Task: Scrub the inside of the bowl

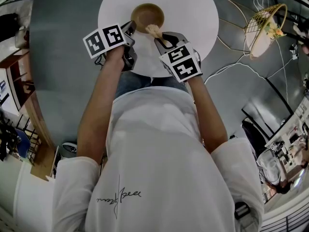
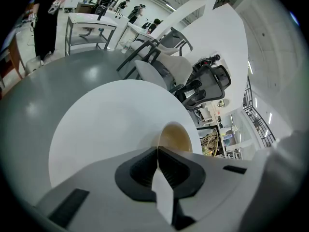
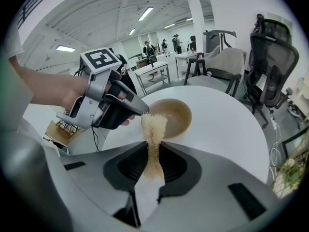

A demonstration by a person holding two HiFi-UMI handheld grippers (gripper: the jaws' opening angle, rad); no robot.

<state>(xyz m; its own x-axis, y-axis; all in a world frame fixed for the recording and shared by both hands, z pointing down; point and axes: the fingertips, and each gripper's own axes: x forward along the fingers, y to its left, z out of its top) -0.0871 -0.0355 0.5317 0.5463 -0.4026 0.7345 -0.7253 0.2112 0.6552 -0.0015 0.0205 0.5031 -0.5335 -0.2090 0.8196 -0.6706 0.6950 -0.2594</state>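
A brown bowl [image 1: 147, 16] stands on the round white table [image 1: 193, 13], toward its near side. My left gripper [image 1: 131, 29] is shut on the bowl's left rim [image 2: 175, 135]; in the right gripper view its fingertips [image 3: 141, 111] meet the rim of the bowl [image 3: 174, 116]. My right gripper [image 1: 163, 38] is shut on a beige fibrous scrubber [image 3: 154, 127]. The scrubber [image 1: 154, 31] sticks out past the jaws, and its end hangs over the bowl's near rim, next to the left gripper's tip.
A wicker basket [image 1: 264, 25] on a wire stand is to the right of the table, with cables on the floor. Office chairs [image 3: 268, 62] stand beyond the table's far edge. A wooden shelf [image 1: 26, 91] runs along the left.
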